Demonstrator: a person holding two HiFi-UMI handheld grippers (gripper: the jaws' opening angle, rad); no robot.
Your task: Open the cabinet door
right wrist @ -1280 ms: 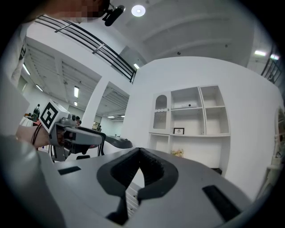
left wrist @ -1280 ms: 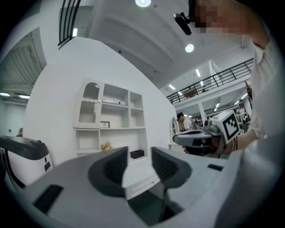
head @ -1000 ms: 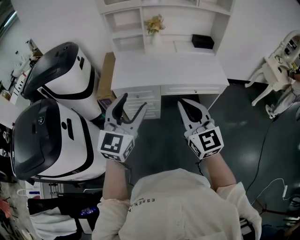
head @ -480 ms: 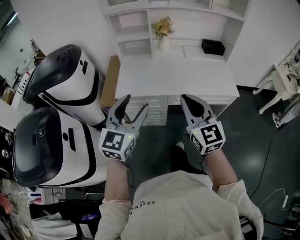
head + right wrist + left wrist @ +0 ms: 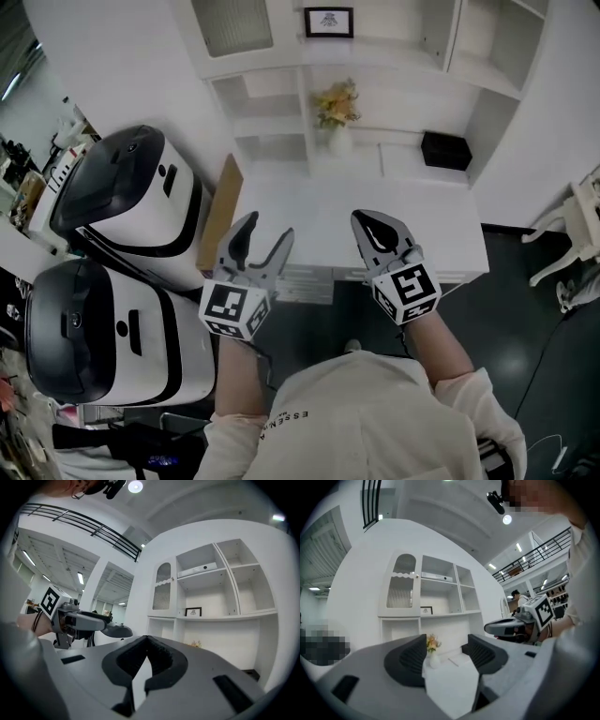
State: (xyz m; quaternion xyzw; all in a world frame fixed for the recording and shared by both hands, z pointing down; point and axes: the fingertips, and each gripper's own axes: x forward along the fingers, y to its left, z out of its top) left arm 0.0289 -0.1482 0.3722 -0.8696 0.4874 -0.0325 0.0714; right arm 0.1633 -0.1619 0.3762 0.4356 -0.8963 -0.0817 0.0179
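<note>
The left tongs (image 5: 265, 228) gaped empty and the right tongs (image 5: 367, 223) were pinched shut on nothing above the white tabletop (image 5: 309, 211). The slatted cabinet door (image 5: 232, 23) stood closed high in the hutch, well apart. A careless reach up could have toppled the vase of flowers (image 5: 337, 108).

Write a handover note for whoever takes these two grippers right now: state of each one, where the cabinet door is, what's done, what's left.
Grippers: left tongs open and empty; right tongs shut on nothing. Both are held over the front edge of the white desk, touching nothing.
Things: the cabinet door, a ribbed panel, is at the hutch's upper left, above and left of the flower vase. It looks shut.
Done: standing at the desk only.
Left: reach up, grip the door, swing it open.
</note>
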